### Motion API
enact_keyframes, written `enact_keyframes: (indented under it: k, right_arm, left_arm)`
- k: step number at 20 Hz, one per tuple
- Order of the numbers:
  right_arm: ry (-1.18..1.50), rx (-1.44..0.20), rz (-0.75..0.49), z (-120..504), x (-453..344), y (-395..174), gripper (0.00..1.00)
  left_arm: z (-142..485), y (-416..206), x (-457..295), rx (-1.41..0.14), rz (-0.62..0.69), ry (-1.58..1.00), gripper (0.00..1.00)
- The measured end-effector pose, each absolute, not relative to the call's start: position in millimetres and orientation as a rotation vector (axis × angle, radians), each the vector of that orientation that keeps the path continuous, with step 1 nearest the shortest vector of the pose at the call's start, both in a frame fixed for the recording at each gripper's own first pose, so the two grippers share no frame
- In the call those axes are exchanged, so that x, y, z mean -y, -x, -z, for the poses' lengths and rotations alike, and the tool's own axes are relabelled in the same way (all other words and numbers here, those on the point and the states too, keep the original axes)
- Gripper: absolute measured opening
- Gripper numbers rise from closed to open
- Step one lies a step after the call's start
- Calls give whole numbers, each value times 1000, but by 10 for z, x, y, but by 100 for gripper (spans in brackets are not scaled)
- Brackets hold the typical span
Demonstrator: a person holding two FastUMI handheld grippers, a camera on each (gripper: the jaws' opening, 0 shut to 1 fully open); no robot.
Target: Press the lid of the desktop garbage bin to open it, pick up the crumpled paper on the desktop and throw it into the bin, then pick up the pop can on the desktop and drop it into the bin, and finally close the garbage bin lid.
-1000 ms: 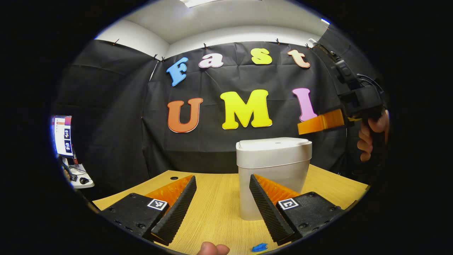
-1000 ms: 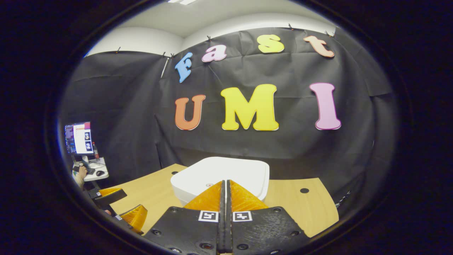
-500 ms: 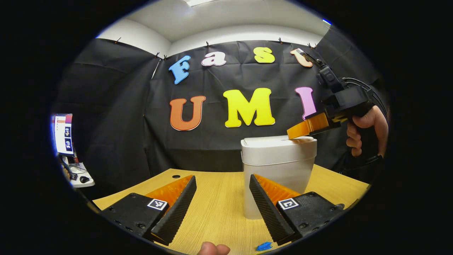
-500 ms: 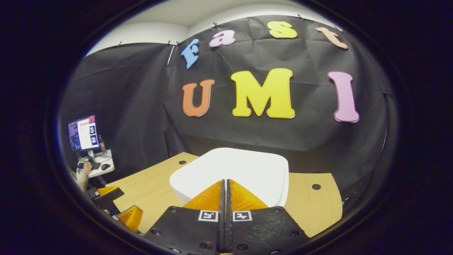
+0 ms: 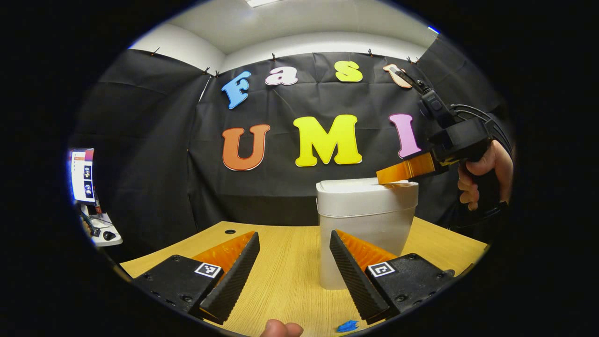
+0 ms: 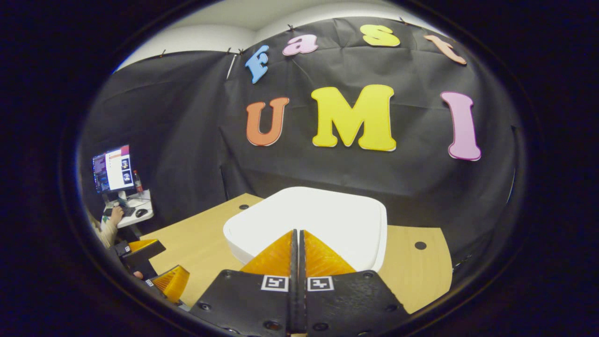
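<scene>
The white desktop bin [image 5: 365, 234] stands on the wooden table [image 5: 285, 276] with its lid [image 5: 360, 186] down flat. My right gripper [image 5: 381, 177], held by a hand [image 5: 484, 171], comes in from the right, and its tip rests on the lid's near right edge. In the right gripper view that gripper [image 6: 296, 231] is shut, its tips over the front of the broad white lid [image 6: 327, 215]. My left gripper [image 5: 294, 235] is open low over the table, with nothing between its fingers; the bin stands just behind its right finger. It also appears at the lower left [image 6: 157, 269].
A small blue scrap [image 5: 346, 326] lies on the table's near edge beside a fingertip [image 5: 281, 329]. The tabletop has round holes [image 6: 420, 245]. Off the left side stands a desk with a monitor [image 6: 112, 167] and a person's hand [image 6: 113, 216].
My right gripper came down from above the bin onto the front of the lid and has pushed slightly farther over it. The lid still lies flat. The left gripper has barely moved.
</scene>
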State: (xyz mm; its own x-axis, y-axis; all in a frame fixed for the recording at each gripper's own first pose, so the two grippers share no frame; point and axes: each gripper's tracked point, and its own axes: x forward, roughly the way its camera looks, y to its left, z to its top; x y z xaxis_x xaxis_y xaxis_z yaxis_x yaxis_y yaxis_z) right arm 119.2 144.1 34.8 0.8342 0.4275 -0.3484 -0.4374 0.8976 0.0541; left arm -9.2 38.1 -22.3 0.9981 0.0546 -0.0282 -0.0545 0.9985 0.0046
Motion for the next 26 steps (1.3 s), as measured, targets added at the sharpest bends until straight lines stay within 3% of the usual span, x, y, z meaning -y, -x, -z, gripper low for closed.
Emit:
enact_keyframes:
  k: [1, 2, 3, 7, 8, 9, 19, 26]
  right_arm:
    - [-15, -359, -453, -405, -1444, -1220, 4]
    - [-31, -354, -435, -448, -1390, -1233, 0]
    - [-28, -338, -407, -484, -1317, -1254, 6]
    - [-36, -190, -367, -909, -1177, -1223, 93]
    - [-37, -156, -360, -991, -1168, -1211, 98]
    - [-27, -127, -349, -1067, -1124, -1189, 94]
    - [-30, -44, -299, -1137, -750, -850, 96]
    - [-1, 2, -248, -781, -461, -359, 94]
  left_arm:
    - [219, 92, -386, -27, -56, -8, 98]
    - [225, 96, -401, -30, -61, -11, 98]
    - [229, 93, -411, -30, -62, -12, 98]
    - [215, 75, -374, -30, -60, -11, 98]
    - [213, 72, -360, -31, -55, -6, 97]
    - [207, 74, -332, -30, -48, -2, 97]
    - [188, 74, -135, -21, -21, -27, 97]
    - [228, 97, 76, -26, 21, -10, 97]
